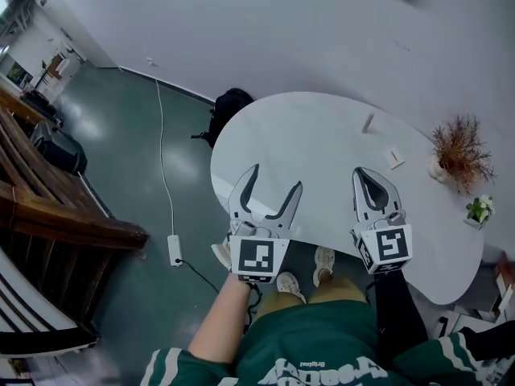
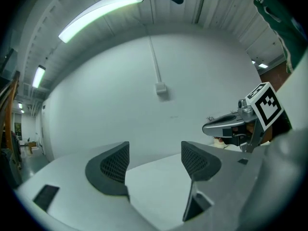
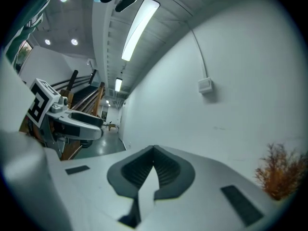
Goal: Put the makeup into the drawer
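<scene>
At far left, dark wooden stairs crowded the edge of the green floor, which lay open between them and the desk. A white cable ran down that floor to a power strip. A black backpack sat by the wall at the desk's left end.

The white, kidney-shaped desk had a rounded near edge, and most of its top was bare. The left tongs hovered over that near edge, released, jaws spread wide with only desk surface between them. Just right of them, the right tongs hung over the same edge, clenched tip to tip on nothing. Below them, 2 pale shoes stood on the floor by the desk's rim.

Farther back and to the right, well apart from both tongs, 1 upright pale stick stood on the desk. 1 flat pale piece lay near it. Both were too small to tell as makeup. At the right end, a dried rust-brown plant and a small flowering pot stood close to the desk's edge.
</scene>
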The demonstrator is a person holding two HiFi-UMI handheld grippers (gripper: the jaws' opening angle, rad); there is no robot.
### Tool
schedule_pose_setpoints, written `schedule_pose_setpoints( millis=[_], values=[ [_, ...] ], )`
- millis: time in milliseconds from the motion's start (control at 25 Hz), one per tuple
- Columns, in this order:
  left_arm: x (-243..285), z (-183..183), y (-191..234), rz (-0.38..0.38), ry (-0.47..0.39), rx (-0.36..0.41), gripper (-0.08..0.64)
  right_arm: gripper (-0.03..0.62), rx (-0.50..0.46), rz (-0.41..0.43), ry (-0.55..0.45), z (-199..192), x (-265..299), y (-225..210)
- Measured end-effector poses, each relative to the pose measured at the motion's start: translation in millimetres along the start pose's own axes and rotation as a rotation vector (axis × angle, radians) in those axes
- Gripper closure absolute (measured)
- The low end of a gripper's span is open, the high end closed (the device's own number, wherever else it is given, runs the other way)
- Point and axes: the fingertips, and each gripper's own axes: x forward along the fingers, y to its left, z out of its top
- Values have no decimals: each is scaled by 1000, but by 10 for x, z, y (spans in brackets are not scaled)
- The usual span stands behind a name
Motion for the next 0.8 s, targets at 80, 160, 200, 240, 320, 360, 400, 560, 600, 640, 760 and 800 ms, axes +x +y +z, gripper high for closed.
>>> schedule_pose_setpoints(
  millis=[80, 160, 200, 240, 320, 360, 400, 560, 600, 640, 760, 800],
  values=[
    [279, 4, -175, -42, 6, 4, 221, 588, 5, -32, 2, -32, -1, -293],
    [552, -6, -353, -78, 16, 3, 221, 588, 8, -57, 3, -66, -3, -578],
    [688, -12, -442, -95, 21, 4, 221, 588, 10, -68, 4, -86, -1, -715],
    [829, -26, -532, -112, 28, 4, 221, 588, 12, -79, 6, -111, 3, -853],
    [1121, -93, -712, -145, 49, 3, 221, 588, 18, -98, 13, -181, 27, -1127],
    [1270, -137, -799, -162, 61, 1, 221, 588, 22, -106, 18, -225, 44, -1263],
    [1420, -183, -885, -178, 72, -2, 221, 588, 26, -114, 24, -275, 61, -1395],
    [1984, -438, -1242, -245, 118, -12, 221, 588, 44, -142, 57, -519, 111, -1865],
    [2112, -519, -1321, -260, 131, -11, 221, 588, 48, -144, 65, -582, 126, -1957],
    [2235, -601, -1392, -270, 144, -4, 221, 588, 52, -146, 73, -646, 141, -2039],
    [2566, -837, -1587, -299, 177, 22, 221, 588, 62, -154, 99, -819, 166, -2234],
    [2669, -917, -1657, -314, 188, 17, 221, 588, 67, -157, 105, -869, 160, -2283]
  ],
)
